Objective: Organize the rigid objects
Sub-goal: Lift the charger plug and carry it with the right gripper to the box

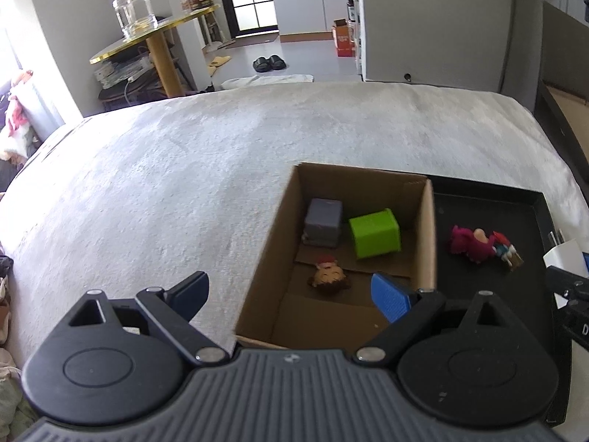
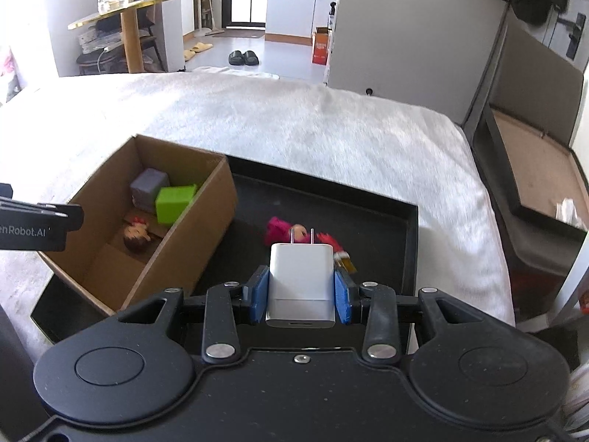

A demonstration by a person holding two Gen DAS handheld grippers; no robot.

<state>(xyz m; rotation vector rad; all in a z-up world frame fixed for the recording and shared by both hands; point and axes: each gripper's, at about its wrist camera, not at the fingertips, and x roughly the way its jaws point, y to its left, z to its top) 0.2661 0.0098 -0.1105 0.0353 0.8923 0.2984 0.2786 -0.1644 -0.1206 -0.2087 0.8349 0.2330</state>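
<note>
White charger (image 2: 301,283) clamped between right gripper (image 2: 301,291) pads, prongs forward, left gripper (image 1: 291,291) wide open, empty.

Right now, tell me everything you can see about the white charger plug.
The white charger plug is a small, smooth, plastic-looking block with rounded corners. Two metal prongs stick out of its far end, pointing away from the camera, and a slot shows in its near face. It is clamped on both sides between the blue pads of the right gripper, held above the black tray. Nothing else touches it.
</note>
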